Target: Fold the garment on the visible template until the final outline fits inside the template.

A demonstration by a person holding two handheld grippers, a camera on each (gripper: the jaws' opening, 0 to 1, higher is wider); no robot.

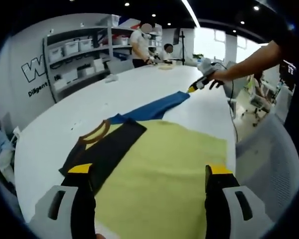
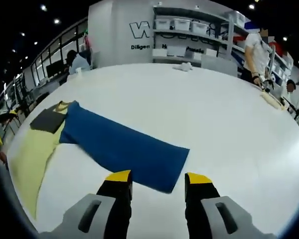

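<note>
A yellow-green sheet (image 1: 164,169) (image 2: 32,154) lies flat on the white table (image 1: 139,82) (image 2: 214,109). At its far left corner sits the garment's black part (image 1: 112,144) (image 2: 47,120) with a brown collar (image 1: 95,133). A blue sleeve (image 1: 154,107) (image 2: 124,144) stretches away from it across the table. My left gripper (image 1: 150,170) hovers open over the sheet's near part. My right gripper (image 2: 158,178) (image 1: 193,88), held in a person's hand, stands open at the sleeve's far end, whose edge lies just ahead of its jaws.
Shelves with white boxes (image 1: 79,55) (image 2: 189,27) line the back wall. People (image 1: 142,45) (image 2: 256,50) stand at the table's far end, and one sits at its edge (image 2: 79,62). A grey mesh chair (image 1: 269,149) stands by the table. A small white item (image 1: 111,78) (image 2: 182,66) lies far off.
</note>
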